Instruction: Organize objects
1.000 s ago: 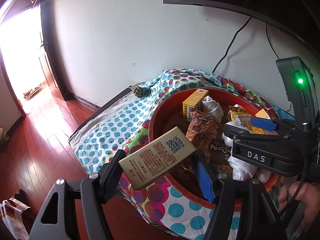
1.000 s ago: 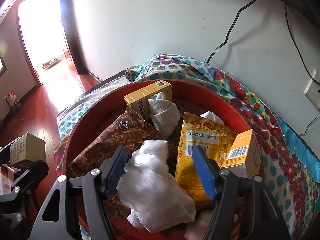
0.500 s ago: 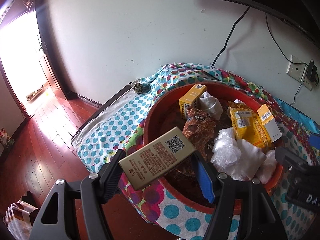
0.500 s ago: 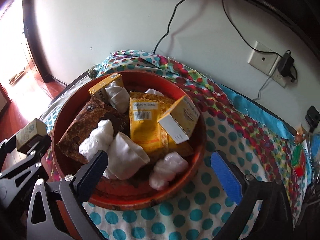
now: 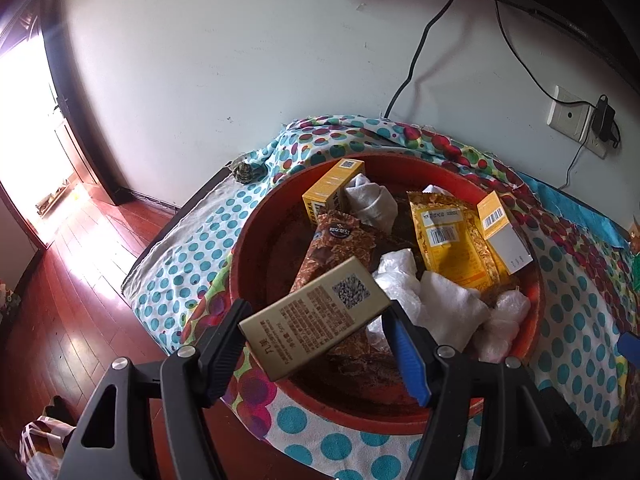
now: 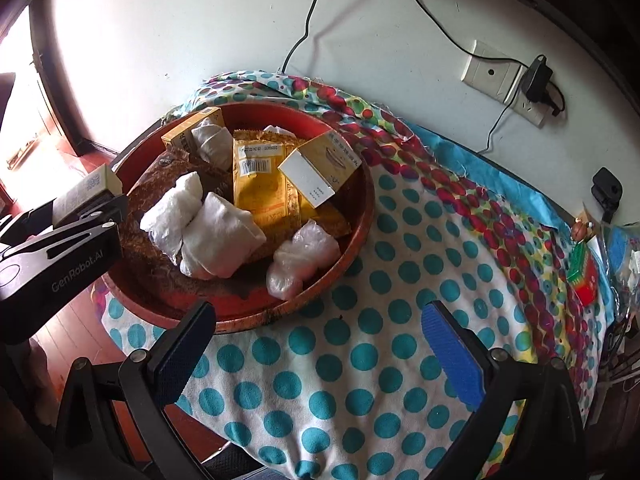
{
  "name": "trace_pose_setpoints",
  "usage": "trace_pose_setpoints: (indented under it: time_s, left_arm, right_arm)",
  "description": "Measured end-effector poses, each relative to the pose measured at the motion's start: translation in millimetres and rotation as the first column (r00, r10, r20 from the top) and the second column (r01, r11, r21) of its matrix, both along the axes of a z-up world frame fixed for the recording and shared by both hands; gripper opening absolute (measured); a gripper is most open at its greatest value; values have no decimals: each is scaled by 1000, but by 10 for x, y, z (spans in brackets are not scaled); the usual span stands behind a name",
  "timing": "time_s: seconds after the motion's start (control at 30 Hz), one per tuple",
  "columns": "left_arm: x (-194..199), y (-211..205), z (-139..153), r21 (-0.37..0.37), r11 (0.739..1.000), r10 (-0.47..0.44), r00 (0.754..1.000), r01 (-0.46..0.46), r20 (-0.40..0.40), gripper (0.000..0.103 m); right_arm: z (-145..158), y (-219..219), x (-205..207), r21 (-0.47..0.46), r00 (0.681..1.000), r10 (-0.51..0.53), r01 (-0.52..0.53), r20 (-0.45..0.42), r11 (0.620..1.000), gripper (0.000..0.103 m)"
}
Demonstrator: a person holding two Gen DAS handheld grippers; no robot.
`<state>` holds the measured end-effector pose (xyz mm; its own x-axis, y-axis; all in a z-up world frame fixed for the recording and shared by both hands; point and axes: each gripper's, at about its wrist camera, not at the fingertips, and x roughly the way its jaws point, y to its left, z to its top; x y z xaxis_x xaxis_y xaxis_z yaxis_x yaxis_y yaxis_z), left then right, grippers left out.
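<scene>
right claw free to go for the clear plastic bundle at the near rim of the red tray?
Probably yes. The right claw is open and empty over the dotted cloth, and the plastic bundle lies just inside the red tray rim with nothing on top.

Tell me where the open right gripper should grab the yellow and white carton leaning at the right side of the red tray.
Probably across the yellow and white carton's two broad faces, near its raised yellow end, coming from above. It lies tilted on the yellow pouch with its white end lower, so that end stands clear. The right gripper is open and empty over the dotted cloth, outside the red tray.
</scene>
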<state>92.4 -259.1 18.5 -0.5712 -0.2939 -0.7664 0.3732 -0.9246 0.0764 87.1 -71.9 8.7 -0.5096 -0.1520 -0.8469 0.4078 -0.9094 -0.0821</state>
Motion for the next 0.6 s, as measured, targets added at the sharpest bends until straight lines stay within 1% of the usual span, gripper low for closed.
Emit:
trace_pose_setpoints:
  time_s: [0.17, 0.23, 0.3, 0.4, 0.6]
  left_arm:
    - [-23, 28, -11, 24, 1000, -11, 1000, 11, 11, 74]
    - [4, 44, 8, -12, 1000, -1, 1000, 1, -5, 74]
    - [43, 78, 58, -46, 999, -11, 999, 9, -47, 74]
    - [51, 120, 103, -55, 998, -30, 997, 26, -66, 74]
    - [28, 154, 91, -22, 998, -53, 996, 52, -69, 74]
  right_arm:
    - [-78, -24, 20, 1, 999, 20, -20, 26, 1000, 102]
    - [-112, -30, 24, 5, 999, 26, -26, 40, 1000, 102]
    - [-127, -16, 24, 0, 999, 28, -28, 42, 1000, 102]
    - [-143, 5, 4, -3, 999, 22, -22, 50, 1000, 102]
    - [-158, 48, -15, -10, 998, 7, -7, 59, 1000, 102]
